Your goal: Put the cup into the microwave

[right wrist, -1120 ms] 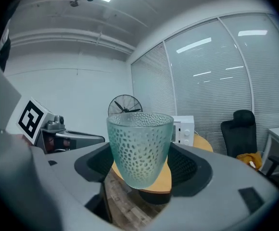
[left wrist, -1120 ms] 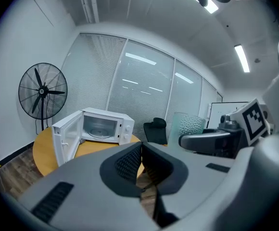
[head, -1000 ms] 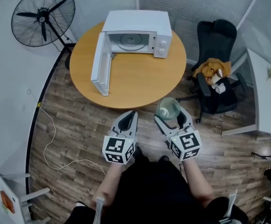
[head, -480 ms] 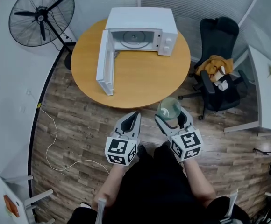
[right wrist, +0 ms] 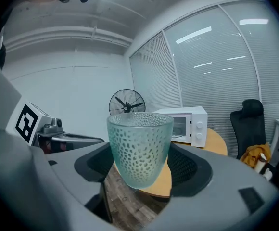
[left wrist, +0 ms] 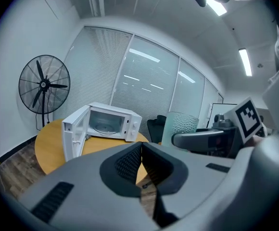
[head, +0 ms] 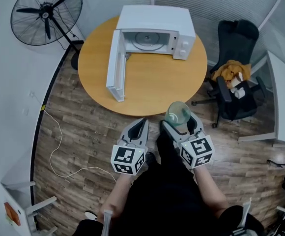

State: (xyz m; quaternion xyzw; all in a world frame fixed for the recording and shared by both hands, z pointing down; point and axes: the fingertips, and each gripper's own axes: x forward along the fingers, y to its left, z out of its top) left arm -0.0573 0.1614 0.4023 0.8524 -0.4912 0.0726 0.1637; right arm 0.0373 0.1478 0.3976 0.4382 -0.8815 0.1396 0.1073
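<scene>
Head view: one cup (head: 177, 113) clamped in right tool (head: 179, 122), left tool (head: 140, 122) together, one microwave (head: 155, 19).

Person wears black clothing (head: 164, 200), top & legs alike. Left gripper (head: 140, 123): light grey moulded shell, two long jaws tapering to a point, near end capped w/ a white cube (head: 128, 160) printed w/ black square markers. Inner pads (left wrist: 127, 165) black, fine ribbed texture; dark oblong slot (left wrist: 53, 201) set in the shell. Right gripper (head: 179, 124): same grey build, same type of marked cube (head: 197, 151), black dimpled pads (right wrist: 185, 165).
</scene>
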